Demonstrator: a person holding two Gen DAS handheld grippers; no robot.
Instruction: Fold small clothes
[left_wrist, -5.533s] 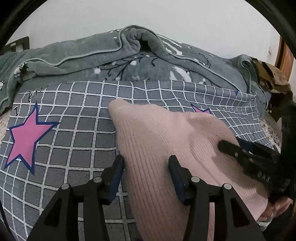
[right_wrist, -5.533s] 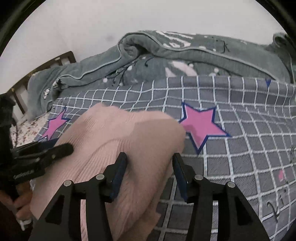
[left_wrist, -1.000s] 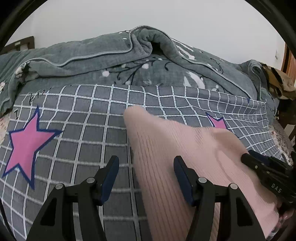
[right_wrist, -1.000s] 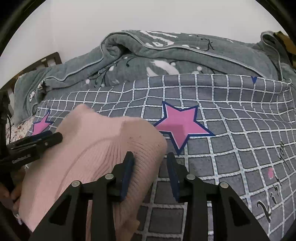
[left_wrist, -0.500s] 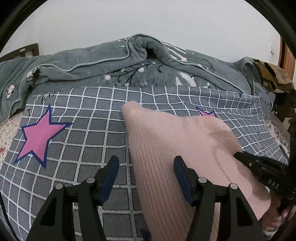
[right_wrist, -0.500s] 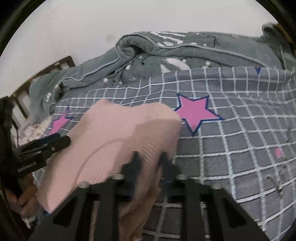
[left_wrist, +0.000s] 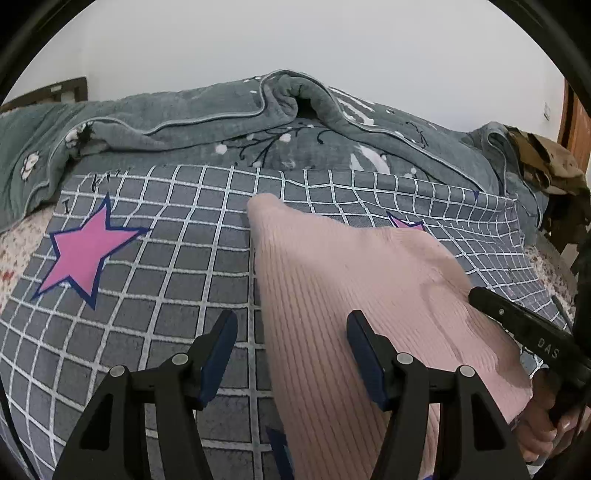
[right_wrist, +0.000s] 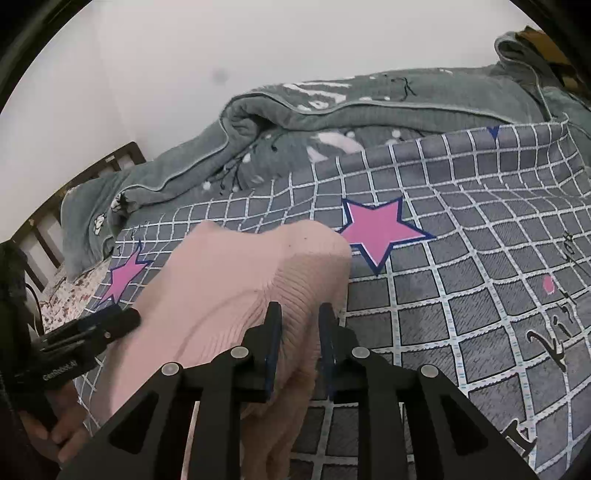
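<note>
The near end of the pink knit (left_wrist: 354, 295) runs off the bottom of both views, so I can't see how it hangs below my jaws. The hand (left_wrist: 546, 424) holding the right gripper (right_wrist: 299, 325) is mostly cut off at the lower right of the left view; in the right view, the fingers (right_wrist: 62, 439) on the left gripper (left_wrist: 291, 328) are dim at the lower left edge.

My left jaws stand about half open. The knit's left edge lies between them, but neither pad presses on it. My right jaws are narrow, with a bunched ridge of the knit between them; they have just eased apart a little, and I can't tell whether the pads still pinch the cloth.

The knit lies on the bed, stretching ahead of both grippers and spanning the space between them.

Beneath it is a grey grid sheet (right_wrist: 461, 295) with pink stars (right_wrist: 380, 229). Ahead of the jaws a grey blanket (left_wrist: 221, 122) is heaped up against a plain white wall (left_wrist: 295, 40). A dark wooden headboard (right_wrist: 48, 221) shows far left, a brown heap (left_wrist: 543, 158) far right.
</note>
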